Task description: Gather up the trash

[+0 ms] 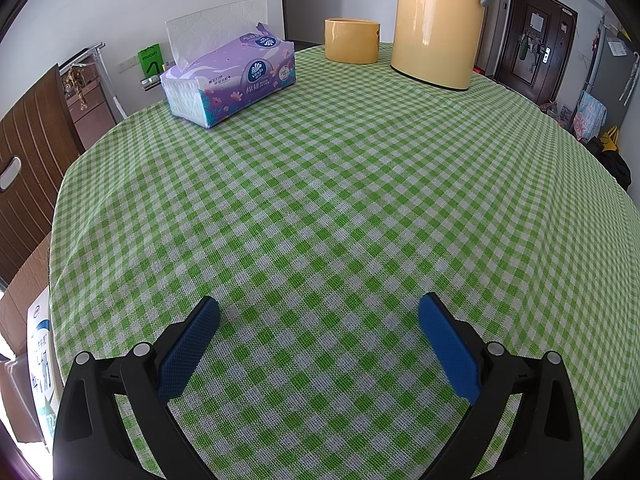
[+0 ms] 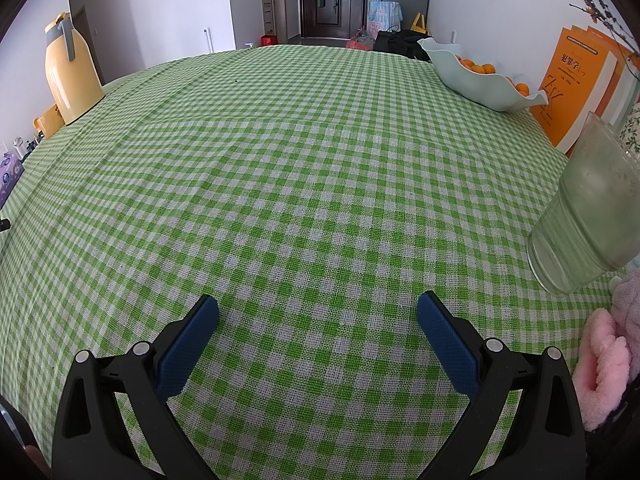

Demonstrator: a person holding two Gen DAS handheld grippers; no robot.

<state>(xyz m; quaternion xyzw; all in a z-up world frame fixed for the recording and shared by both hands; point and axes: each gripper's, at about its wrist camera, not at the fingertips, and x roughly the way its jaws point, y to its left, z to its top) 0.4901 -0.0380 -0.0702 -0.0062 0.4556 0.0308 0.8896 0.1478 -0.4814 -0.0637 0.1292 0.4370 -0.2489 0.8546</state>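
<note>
My left gripper (image 1: 319,312) hovers open over the near part of a table under a green checked cloth (image 1: 340,200), with nothing between its blue pads. My right gripper (image 2: 318,312) is open too, low over the same cloth (image 2: 300,168), and holds nothing. No piece of trash shows in either view. A purple tissue pack (image 1: 230,80) with a white tissue sticking up lies at the far left in the left wrist view.
A yellow thermos jug (image 1: 438,20) and a low yellow container (image 1: 352,40) stand at the back. On the right side are a clear plastic cup (image 2: 588,216), a pale bowl of oranges (image 2: 476,76), orange books (image 2: 580,84) and a pink plush item (image 2: 608,364). A cardboard box (image 1: 28,320) sits beyond the left edge.
</note>
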